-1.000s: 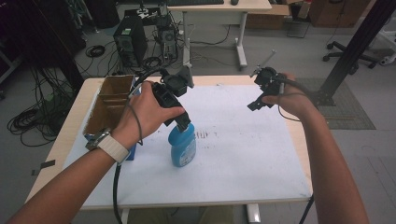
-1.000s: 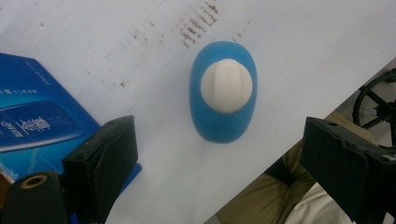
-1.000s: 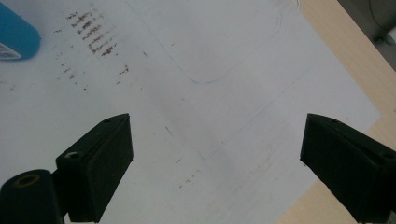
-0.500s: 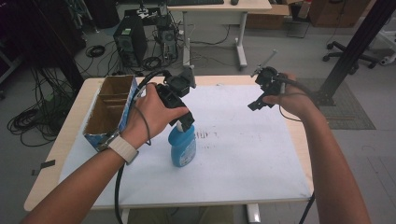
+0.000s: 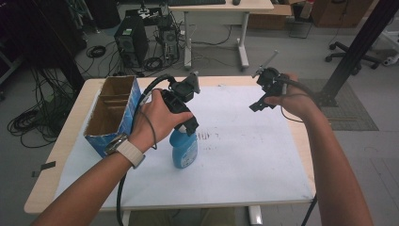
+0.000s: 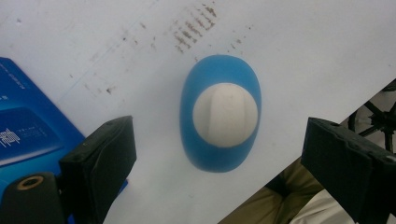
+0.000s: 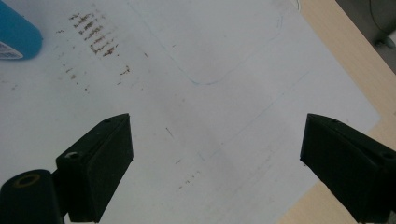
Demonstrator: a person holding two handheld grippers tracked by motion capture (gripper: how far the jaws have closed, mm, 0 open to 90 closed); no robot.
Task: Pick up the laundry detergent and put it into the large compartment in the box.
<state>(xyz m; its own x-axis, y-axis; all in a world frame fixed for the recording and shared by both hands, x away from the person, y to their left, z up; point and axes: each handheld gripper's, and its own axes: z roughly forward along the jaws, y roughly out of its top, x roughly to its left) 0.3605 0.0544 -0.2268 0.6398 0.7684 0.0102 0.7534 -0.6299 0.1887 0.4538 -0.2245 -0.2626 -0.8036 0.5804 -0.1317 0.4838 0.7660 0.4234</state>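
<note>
Bottle (image 6: 220, 120) below left tool (image 6: 219, 163): smooth blue plastic, matt white cap. Box (image 5: 113, 113) beside it: brown cardboard, glossy blue printed outside. Surface (image 7: 345, 70): pale wood under a matt, smudged white sheet (image 7: 210, 93). Tool pads: matt black.

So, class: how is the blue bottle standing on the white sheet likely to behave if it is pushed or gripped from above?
The blue bottle stands upright, taller than its oval base, so a side push probably tips it. Its smooth plastic and rounded white cap may slip in the open left hand-held gripper. It looks light, likely sliding easily.
</note>
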